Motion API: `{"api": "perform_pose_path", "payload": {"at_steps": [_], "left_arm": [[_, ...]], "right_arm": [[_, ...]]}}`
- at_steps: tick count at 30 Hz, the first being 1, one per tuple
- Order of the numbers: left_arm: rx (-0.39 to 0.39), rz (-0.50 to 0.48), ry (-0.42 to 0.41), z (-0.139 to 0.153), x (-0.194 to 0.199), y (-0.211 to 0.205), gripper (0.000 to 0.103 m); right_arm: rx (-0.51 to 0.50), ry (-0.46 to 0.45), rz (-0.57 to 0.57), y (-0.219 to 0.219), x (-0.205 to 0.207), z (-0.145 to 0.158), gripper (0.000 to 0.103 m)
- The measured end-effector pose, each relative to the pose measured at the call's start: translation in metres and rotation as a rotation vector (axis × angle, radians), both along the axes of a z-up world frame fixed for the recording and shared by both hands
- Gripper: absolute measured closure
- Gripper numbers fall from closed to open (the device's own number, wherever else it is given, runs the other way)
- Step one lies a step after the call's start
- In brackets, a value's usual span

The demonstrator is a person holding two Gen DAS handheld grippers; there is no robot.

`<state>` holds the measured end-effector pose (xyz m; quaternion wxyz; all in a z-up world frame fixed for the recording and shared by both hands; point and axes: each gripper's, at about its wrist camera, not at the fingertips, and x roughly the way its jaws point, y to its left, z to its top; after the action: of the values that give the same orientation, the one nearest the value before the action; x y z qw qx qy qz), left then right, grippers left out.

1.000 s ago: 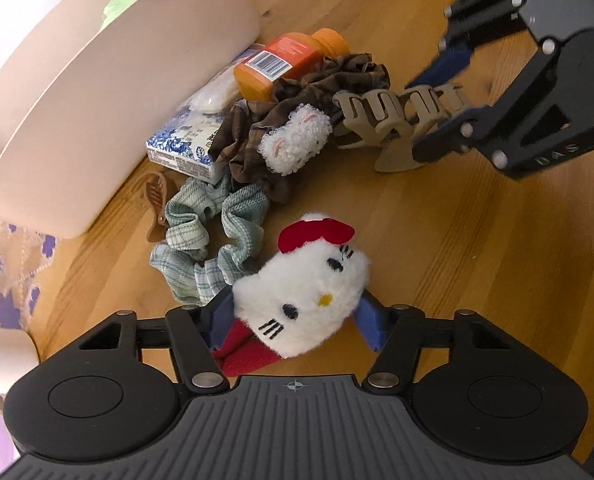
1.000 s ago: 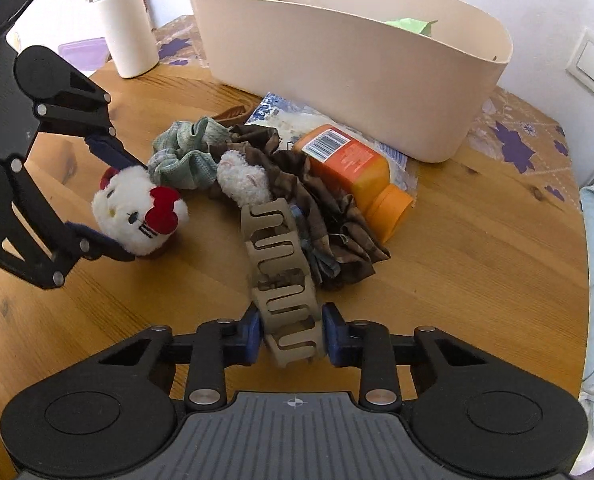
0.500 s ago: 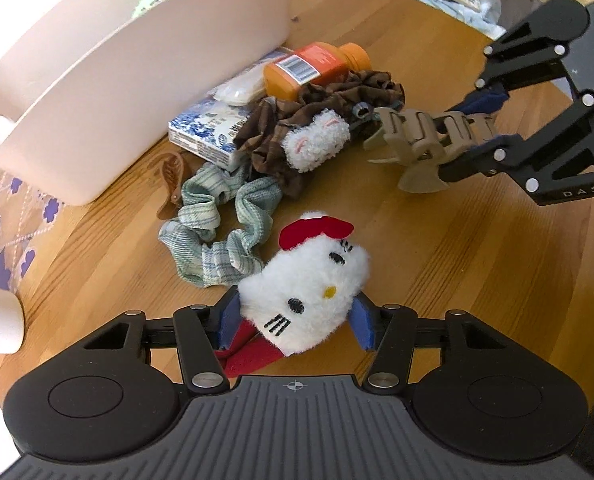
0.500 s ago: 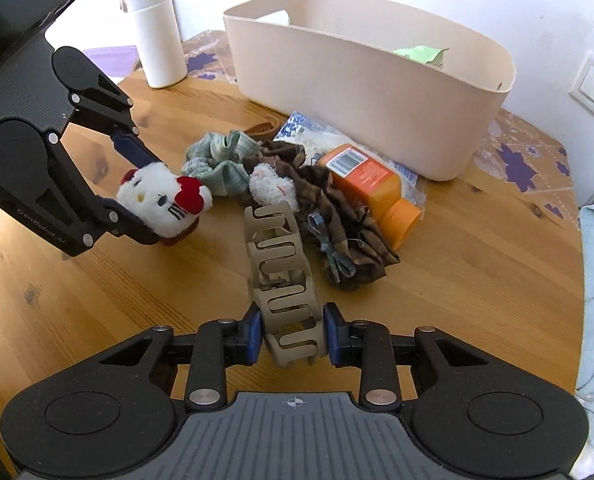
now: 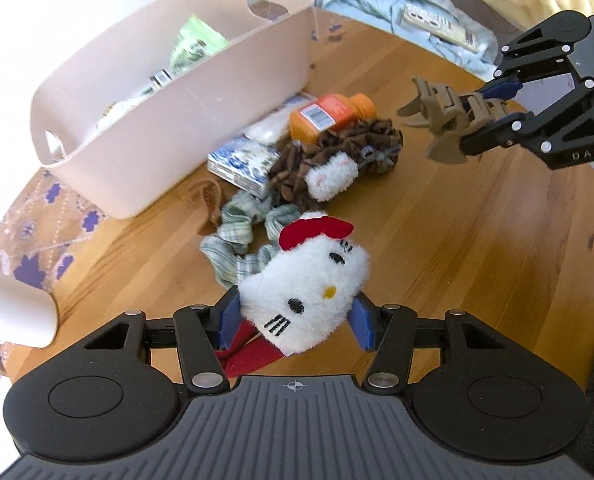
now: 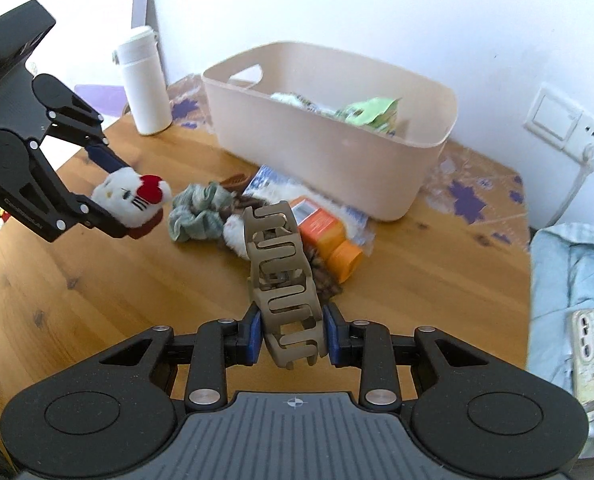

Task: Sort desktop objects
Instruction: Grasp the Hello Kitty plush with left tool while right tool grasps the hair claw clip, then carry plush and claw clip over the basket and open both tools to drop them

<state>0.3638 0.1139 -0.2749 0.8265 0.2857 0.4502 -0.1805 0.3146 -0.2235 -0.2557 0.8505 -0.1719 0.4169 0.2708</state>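
White cat plush [image 5: 309,280] with red bow is sitting clamped in the left gripper [image 5: 293,322], lifted clear of the tabletop [image 5: 457,240]; the right gripper [image 6: 293,334] is pinching a tan claw hair clip [image 6: 283,276], also aloft; scrunchies [image 5: 241,236], an orange bottle [image 5: 329,114] and a blue-patterned packet [image 5: 243,162] are lying beside the beige bin [image 5: 177,128].

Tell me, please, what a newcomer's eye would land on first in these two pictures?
Probably the white plush cat with its red bow, gripped in the left tongs above the wooden table. Next, the tan claw hair clip, clamped in the right tongs and raised over the pile of scrunchies. Behind that pile sits the beige bin, already holding a few items.
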Motion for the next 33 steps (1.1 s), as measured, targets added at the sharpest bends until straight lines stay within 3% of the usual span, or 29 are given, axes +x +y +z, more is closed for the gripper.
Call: {"api": "perform_pose_path", "payload": {"at_steps": [10,20,28,33], "left_arm": [[-0.033,0.02,-0.118,0.052,0.008,0.012,0.047],[-0.03,0.054,-0.257,0.101,0.052,0.016,0.047],[-0.02,0.103,-0.311,0.109,0.098,0.006,0.047],[-0.033,0.166,-0.318,0.106,0.127,0.001,0.047]], "right_arm": [[0.002,-0.131,-0.049,-0.016,0.037,0.044,0.074],[-0.016,-0.216,-0.069,-0.014,0.089,0.068,0.074],[-0.051,-0.251,-0.037,0.013,0.131,0.074,0.074],[-0.055,-0.229,-0.05,0.033,0.161,0.059,0.074]]}}
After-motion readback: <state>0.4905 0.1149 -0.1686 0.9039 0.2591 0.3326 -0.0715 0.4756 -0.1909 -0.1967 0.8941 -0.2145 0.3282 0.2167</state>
